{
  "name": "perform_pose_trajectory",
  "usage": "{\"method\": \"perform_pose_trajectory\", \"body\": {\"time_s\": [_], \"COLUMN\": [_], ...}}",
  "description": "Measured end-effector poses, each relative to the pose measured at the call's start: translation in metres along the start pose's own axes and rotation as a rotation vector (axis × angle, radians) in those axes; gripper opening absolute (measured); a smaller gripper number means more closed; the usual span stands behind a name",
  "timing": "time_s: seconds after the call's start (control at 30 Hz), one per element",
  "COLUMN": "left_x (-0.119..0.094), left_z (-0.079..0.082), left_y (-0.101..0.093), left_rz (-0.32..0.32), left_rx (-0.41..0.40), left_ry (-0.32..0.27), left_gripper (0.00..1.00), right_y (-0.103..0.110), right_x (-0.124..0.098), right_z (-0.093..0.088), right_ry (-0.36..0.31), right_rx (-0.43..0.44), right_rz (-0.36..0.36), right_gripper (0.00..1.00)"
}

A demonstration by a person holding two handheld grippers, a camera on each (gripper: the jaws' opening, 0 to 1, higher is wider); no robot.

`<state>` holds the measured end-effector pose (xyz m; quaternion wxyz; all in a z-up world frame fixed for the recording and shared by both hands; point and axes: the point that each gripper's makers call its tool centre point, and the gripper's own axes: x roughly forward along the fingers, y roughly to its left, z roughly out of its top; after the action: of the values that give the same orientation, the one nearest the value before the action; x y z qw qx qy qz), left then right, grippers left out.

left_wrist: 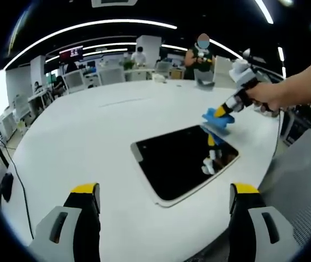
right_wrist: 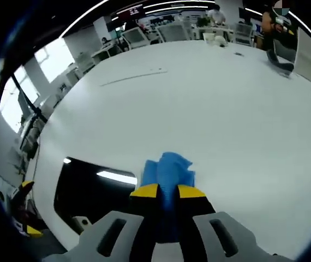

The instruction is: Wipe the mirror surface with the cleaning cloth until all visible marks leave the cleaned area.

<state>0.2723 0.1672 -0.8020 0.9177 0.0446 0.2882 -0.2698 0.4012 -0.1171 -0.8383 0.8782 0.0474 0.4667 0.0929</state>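
The mirror (left_wrist: 185,161) is being seen lying flat on the white table (left_wrist: 90,131), its long axis running from the table's near edge toward the far right corner, where the cloth (left_wrist: 219,117) is being pressed. The blue cloth is being clamped between the jaws of the right gripper (left_wrist: 221,112), which are closed tight on it. The left gripper (left_wrist: 166,199) is being held with its jaws spread wide, gripping nothing, above the table's near edge.
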Motion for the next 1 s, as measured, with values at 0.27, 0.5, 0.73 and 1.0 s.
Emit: {"method": "perform_pose_trajectory", "body": {"time_s": [0.27,0.5,0.73,1.0], "left_x": [0.0,0.0,0.001,0.002], "left_z": [-0.001,-0.001,-0.002,-0.003], "left_y": [0.001,0.002,0.003,0.004], "left_rz": [0.002,0.004,0.006,0.01], "left_rx": [-0.01,-0.011,-0.013,-0.017], "left_ry": [0.002,0.002,0.005,0.006], "left_gripper": [0.99,0.99,0.99,0.99], "right_y": [0.02,0.034,0.046,0.052], "right_x": [0.008,0.013,0.017,0.025], "right_z": [-0.005,-0.006,-0.009,-0.011], "right_ry": [0.01,0.017,0.029,0.049], "right_rx": [-0.007,-0.008,-0.016,-0.031], "right_rz": [0.013,0.017,0.018,0.004], "right_gripper": [0.07,0.07,0.07,0.07]}}
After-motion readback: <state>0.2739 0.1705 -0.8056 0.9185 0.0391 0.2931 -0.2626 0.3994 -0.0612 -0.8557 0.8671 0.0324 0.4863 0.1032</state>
